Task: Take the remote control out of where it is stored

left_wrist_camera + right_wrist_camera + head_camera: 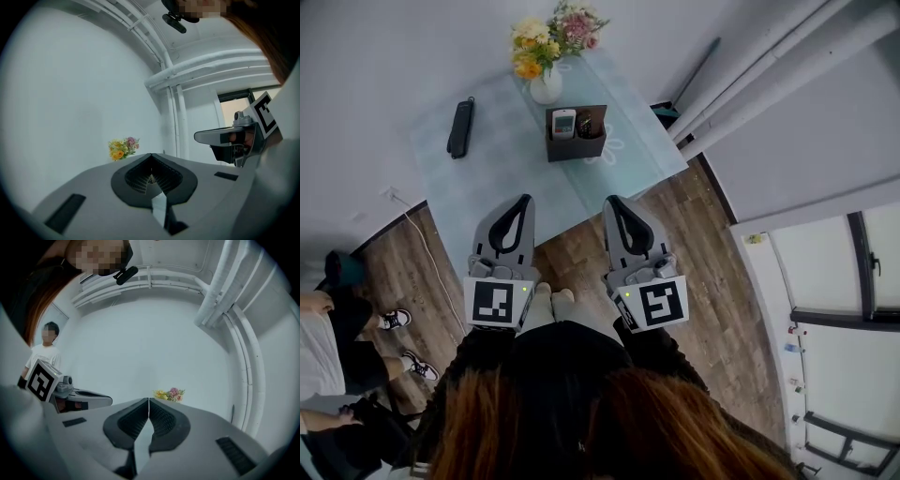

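On the pale worktop (487, 192), the remote control (563, 123) stands upright in the left side of a dark open box (577, 147). It is white with a small grey screen near its top, and a darker item sits beside it. A vase of flowers (546, 86) stands just behind the box. Left gripper (523, 200) and right gripper (609, 201) hang side by side over the worktop's near edge, jaws closed tip to tip, both empty and well apart from the box.

A vase of flowers (546, 84) stands on the pale table (492, 183).
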Tool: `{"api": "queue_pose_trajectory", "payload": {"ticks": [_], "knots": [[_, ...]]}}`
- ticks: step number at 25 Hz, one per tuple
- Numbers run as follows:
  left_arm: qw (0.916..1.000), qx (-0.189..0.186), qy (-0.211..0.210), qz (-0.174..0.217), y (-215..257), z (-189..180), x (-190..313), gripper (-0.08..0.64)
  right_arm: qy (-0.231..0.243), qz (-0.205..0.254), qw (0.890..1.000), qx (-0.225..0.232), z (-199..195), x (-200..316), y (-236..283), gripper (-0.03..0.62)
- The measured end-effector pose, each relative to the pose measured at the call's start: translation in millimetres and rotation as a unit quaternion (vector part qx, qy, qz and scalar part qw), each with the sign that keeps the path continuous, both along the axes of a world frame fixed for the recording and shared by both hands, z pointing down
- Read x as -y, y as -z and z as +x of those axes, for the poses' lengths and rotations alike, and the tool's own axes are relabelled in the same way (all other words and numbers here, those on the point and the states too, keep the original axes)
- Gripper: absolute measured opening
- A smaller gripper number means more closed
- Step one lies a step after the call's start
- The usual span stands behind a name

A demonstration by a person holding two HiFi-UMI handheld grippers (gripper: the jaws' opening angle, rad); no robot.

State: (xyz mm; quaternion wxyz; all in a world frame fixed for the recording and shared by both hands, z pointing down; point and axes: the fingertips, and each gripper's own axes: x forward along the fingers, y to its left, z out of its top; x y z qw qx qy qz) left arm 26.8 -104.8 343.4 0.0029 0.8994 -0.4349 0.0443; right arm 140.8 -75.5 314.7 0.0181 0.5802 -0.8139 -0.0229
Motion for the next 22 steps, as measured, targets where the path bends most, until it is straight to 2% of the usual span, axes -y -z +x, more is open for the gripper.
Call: {"api": "queue_pose_trajectory", "payload": {"ticks": [4,22], "knots": [[0.9999,0.006,-0.007,-0.008,-2,-3,5,0.005,-0.005,-0.002,1.0,-0.003,-2,7,-1,0.015],[0.9999,-0.015,-0.005,-0.002,1,-5,35,0.005,-0.004,-0.01,1.0,-0.015,-7,48,-7,0.015]]}}
